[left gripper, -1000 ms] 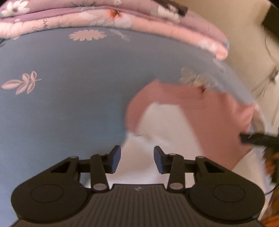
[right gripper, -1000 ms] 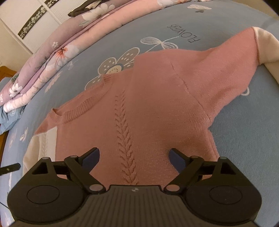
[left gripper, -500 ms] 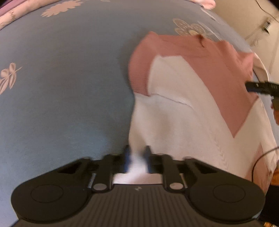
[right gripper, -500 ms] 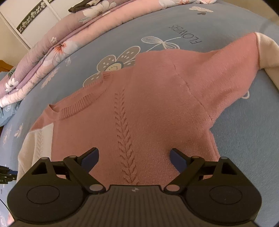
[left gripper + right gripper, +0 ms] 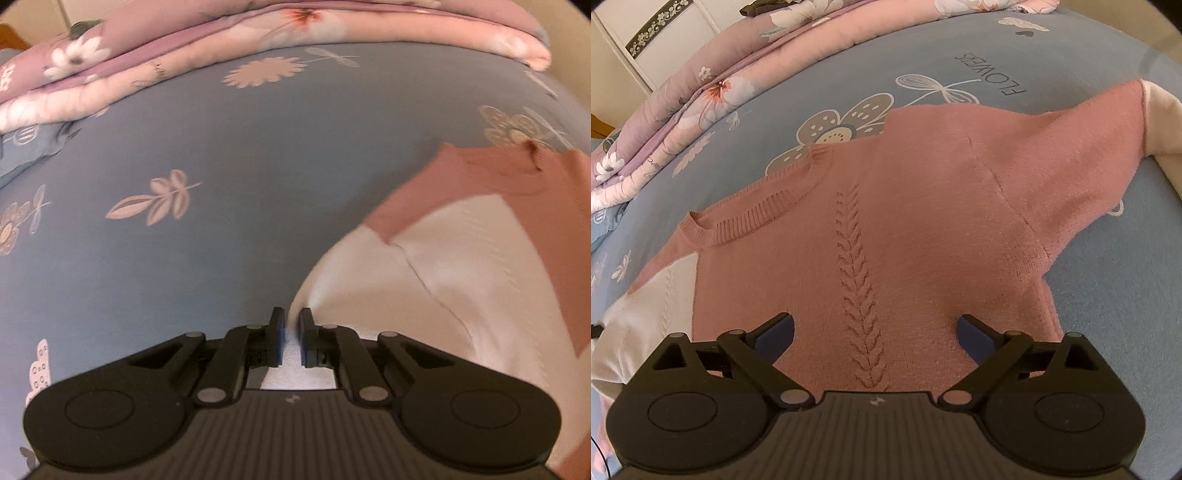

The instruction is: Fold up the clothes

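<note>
- Left wrist view: the left gripper [image 5: 291,338] has its jaws pressed together on a fold of white knit, the cuff end of the sweater's [image 5: 480,266] near sleeve. The white cloth runs up and right from the pinch to a pink shoulder at the right edge of the view. The blue flowered bedsheet [image 5: 221,240] lies bare to the left, and a folded pink quilt [image 5: 258,40] lines the far edge of the bed.
- Right wrist view: the right gripper [image 5: 875,332] hangs with jaws spread wide, having just been opening, with nothing between them. It hovers over the hem of the pink sweater [image 5: 905,206], which lies flat on the bedsheet [image 5: 1108,314] with its collar toward the far left and its cable braid running straight away from the tool. The far sleeve reaches to the right edge.
- Judgement: the fold likely turns on the pinched sleeve, which lies left of the body; the left hand is nearer and would carry it right, across the braid.
</note>
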`<control>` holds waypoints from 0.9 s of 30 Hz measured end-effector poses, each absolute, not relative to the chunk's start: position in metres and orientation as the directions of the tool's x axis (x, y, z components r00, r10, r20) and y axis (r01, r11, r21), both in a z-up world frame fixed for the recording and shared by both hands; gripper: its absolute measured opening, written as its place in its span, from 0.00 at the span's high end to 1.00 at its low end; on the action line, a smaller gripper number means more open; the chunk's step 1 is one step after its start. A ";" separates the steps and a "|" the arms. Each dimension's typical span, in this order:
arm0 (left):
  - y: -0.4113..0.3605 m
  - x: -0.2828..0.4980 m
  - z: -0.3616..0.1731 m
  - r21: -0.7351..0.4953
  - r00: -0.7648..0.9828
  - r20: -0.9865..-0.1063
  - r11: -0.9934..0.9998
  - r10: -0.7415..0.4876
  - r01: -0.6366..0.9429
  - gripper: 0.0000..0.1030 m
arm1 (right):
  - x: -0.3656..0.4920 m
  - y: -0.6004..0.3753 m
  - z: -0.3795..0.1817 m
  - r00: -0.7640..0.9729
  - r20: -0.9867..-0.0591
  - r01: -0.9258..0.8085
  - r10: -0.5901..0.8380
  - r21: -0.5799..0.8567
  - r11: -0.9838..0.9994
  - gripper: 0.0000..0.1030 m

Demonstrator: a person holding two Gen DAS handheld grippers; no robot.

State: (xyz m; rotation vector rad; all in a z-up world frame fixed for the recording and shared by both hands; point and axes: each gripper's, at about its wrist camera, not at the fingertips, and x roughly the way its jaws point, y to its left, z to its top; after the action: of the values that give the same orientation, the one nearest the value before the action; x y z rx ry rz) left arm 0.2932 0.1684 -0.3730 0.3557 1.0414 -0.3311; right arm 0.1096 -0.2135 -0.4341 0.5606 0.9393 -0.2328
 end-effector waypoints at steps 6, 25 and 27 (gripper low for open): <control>0.149 0.303 -0.405 0.296 0.494 -0.869 0.838 0.036 0.460 0.93 | 0.112 -0.212 -0.434 0.575 -0.817 0.422 0.046 0.345 0.838 0.04; 0.163 0.216 -0.334 -0.269 0.504 -0.809 0.953 -0.302 0.140 0.56 | 0.107 -0.211 -0.432 0.576 -0.815 0.445 0.053 0.367 0.817 0.04; 0.162 0.207 -0.354 -0.359 0.448 -0.824 0.931 -0.348 0.062 0.56 | 0.109 -0.212 -0.432 0.573 -0.818 0.446 0.057 0.369 0.815 0.04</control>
State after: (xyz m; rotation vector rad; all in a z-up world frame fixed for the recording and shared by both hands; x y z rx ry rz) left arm 0.2068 0.1619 -0.3537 -0.2952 1.0804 -0.2581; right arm 0.1086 -0.2125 -0.4320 0.5941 0.9453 -0.2447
